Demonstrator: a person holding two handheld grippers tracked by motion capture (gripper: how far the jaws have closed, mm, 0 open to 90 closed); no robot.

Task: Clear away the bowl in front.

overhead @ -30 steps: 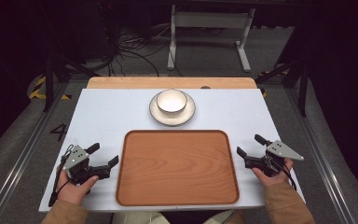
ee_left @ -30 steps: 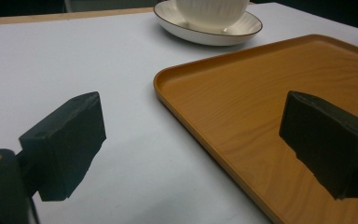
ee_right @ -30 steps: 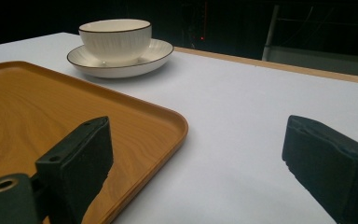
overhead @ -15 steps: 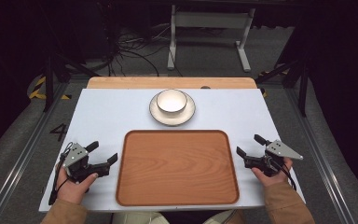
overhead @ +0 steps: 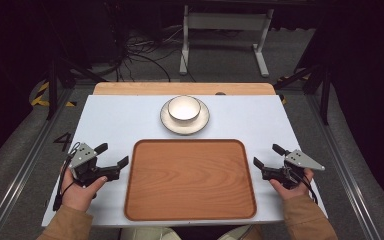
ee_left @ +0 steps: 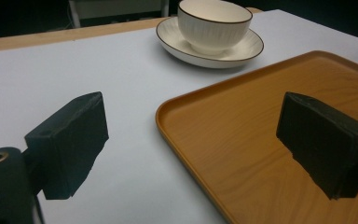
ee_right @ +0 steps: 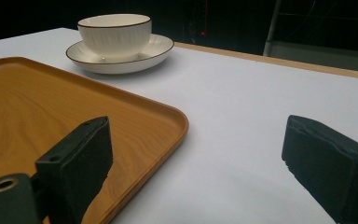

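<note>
The white surface (overhead: 110,125) carries a wooden tray (overhead: 190,180) at its centre. At twelve o'clock from the tray, apart from its far rim, a cream bowl (overhead: 184,108) with a dark rim sits upright on a matching saucer (overhead: 200,124).

Over the last second little has changed. The left gripper (overhead: 112,161) at nine o'clock of the tray has crept slightly toward the tray's left edge, and the left hand (overhead: 80,187) has shifted with it. The right gripper (overhead: 266,156) at three o'clock has held its place, with the right hand (overhead: 290,185) behind it. Tray, bowl and saucer have not moved.

Both sets of jaws are spread wide and grip nothing. In the left gripper view the tray's near-left corner (ee_left: 168,116) lies between the jaws, one jaw hanging over the wood and the other over bare surface. The right gripper view mirrors this at the tray's right corner (ee_right: 179,123).

This reads as the very start of the work. Each gripper appears lined up on one side rim of the tray, so a two-handed pinch on the rims seems the likely first step.
</note>
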